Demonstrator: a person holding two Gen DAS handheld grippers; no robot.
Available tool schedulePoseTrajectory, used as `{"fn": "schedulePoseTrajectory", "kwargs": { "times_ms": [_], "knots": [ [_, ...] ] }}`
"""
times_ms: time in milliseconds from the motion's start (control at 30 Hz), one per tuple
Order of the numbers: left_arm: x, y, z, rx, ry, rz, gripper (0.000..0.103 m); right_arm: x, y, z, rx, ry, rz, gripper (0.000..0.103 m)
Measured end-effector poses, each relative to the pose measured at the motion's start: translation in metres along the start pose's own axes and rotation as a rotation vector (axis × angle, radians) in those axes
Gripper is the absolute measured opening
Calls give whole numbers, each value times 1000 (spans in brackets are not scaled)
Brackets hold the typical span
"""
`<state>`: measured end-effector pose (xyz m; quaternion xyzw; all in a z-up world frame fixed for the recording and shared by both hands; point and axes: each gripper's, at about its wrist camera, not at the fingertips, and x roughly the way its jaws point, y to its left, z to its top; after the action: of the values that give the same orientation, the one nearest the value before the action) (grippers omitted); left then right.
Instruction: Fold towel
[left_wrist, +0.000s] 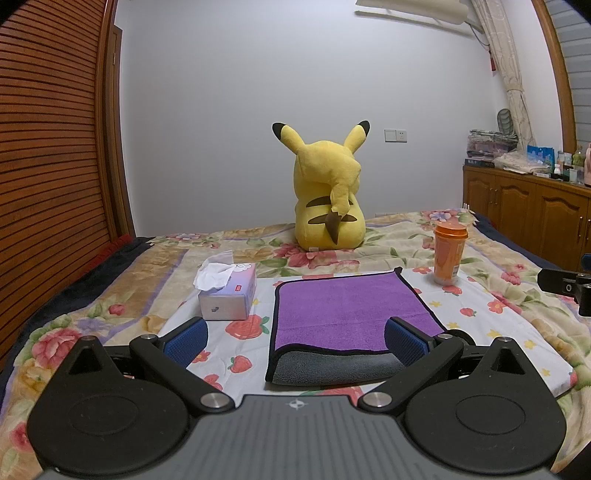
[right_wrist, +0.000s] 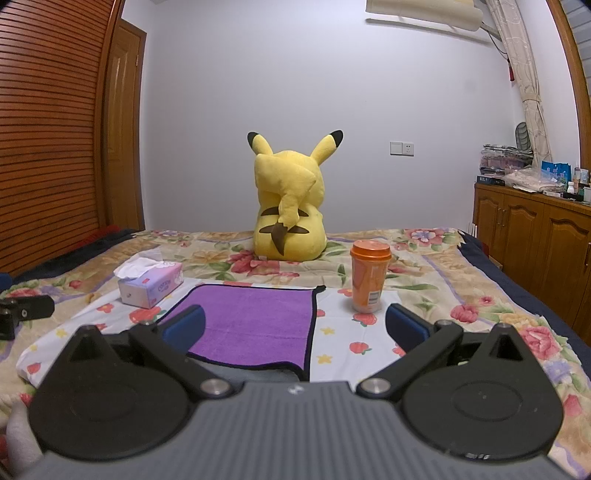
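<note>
A purple towel (left_wrist: 343, 306) with black trim lies flat on the white strawberry-print cloth on the bed, its near edge turned over to show a grey underside (left_wrist: 332, 367). It also shows in the right wrist view (right_wrist: 255, 321). My left gripper (left_wrist: 295, 339) is open, hovering just before the towel's near left part, its blue pads (left_wrist: 186, 341) wide apart and empty. My right gripper (right_wrist: 295, 326) is open and empty over the towel's near right corner.
A tissue box (left_wrist: 229, 291) stands left of the towel and an orange cup (left_wrist: 448, 254) right of it. A yellow Pikachu plush (left_wrist: 328, 199) sits at the bed's far side. Wooden cabinets (left_wrist: 528, 214) stand at right, a slatted wardrobe (left_wrist: 48, 147) at left.
</note>
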<state>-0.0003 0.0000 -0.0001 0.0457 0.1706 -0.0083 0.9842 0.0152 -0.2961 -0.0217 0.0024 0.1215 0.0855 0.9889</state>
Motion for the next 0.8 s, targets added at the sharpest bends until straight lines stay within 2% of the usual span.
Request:
{"fn": "schedulePoseTrajectory", "kwargs": {
  "times_ms": [800],
  "knots": [
    [0,0,0,0,0,0,103,-2,-1,-2,2,-2,-5,103]
  ]
}}
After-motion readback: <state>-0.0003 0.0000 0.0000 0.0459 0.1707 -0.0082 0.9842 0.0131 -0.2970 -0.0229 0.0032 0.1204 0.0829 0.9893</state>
